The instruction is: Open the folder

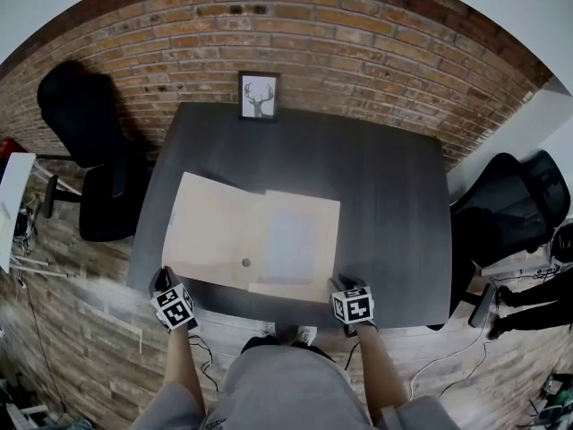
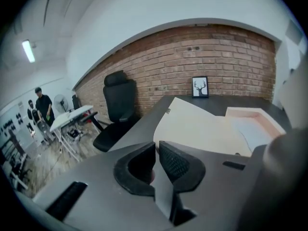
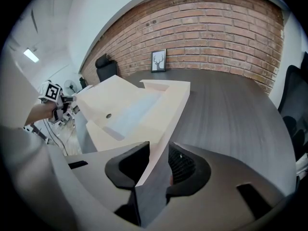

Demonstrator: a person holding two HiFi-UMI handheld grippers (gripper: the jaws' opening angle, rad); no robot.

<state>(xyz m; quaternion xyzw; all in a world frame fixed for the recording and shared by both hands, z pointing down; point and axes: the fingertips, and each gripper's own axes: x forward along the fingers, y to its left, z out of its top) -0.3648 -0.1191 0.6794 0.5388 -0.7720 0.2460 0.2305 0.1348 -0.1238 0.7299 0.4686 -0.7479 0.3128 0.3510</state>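
Red brick wall (image 1: 358, 43) behind a dark grey table (image 1: 385, 204); a small framed deer print (image 1: 259, 96) stands at the table's far edge. Black office chairs to the left (image 1: 89, 141) and right (image 1: 506, 209), on a wood-plank floor (image 1: 72, 330). Ceiling strip light (image 2: 28, 50) lit.
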